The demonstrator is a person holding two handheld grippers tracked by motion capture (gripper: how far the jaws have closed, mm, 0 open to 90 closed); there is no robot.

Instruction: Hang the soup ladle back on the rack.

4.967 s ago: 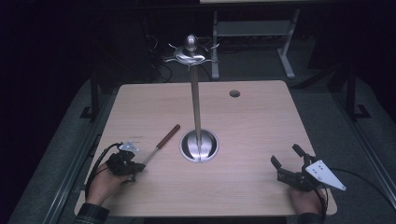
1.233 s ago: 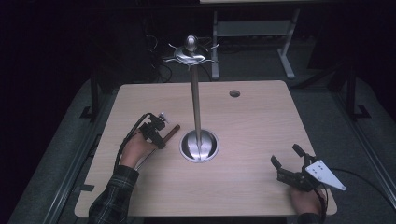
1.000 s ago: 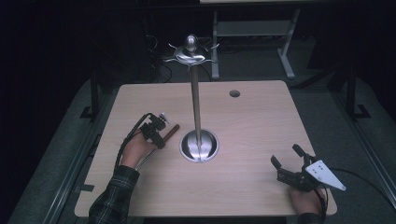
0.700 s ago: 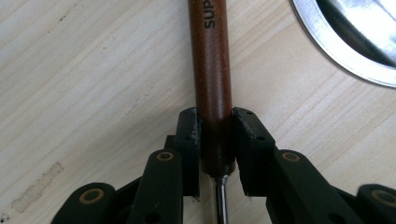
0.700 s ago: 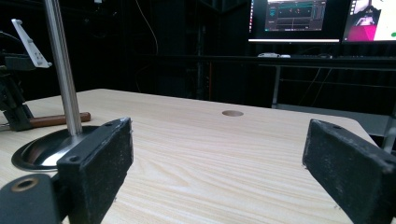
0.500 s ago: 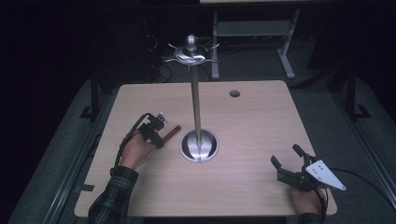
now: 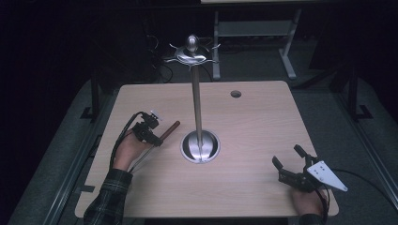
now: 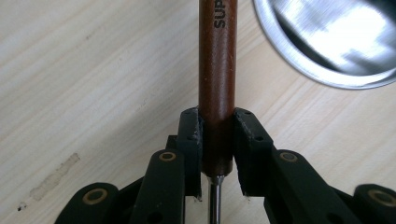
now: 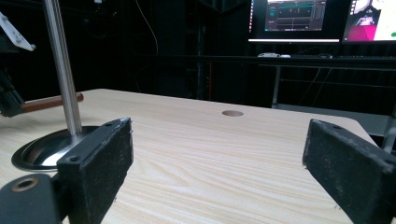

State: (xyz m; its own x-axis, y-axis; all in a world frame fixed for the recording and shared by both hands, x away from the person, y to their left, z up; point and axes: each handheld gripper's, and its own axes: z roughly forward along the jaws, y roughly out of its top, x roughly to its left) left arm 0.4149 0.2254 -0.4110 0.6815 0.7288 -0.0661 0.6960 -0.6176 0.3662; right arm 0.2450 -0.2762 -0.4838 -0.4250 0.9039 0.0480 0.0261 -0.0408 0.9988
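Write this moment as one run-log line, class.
left gripper: shut on wooden-handled utensil | right gripper: open, empty | stand: upright on table

Steel stand [image 7: 199,117] on wooden table [image 7: 253,126]; monitors [image 9: 322,18] glow behind

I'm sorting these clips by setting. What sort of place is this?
Probably a lab or recording workspace: a bare wooden table in a dark room, computer monitors lit on a desk behind, and cabled handheld grippers.

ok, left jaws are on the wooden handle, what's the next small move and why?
Probably lift it clear of the table: the left gripper is shut on the wooden handle, whose metal shaft trails low by the stand's base.
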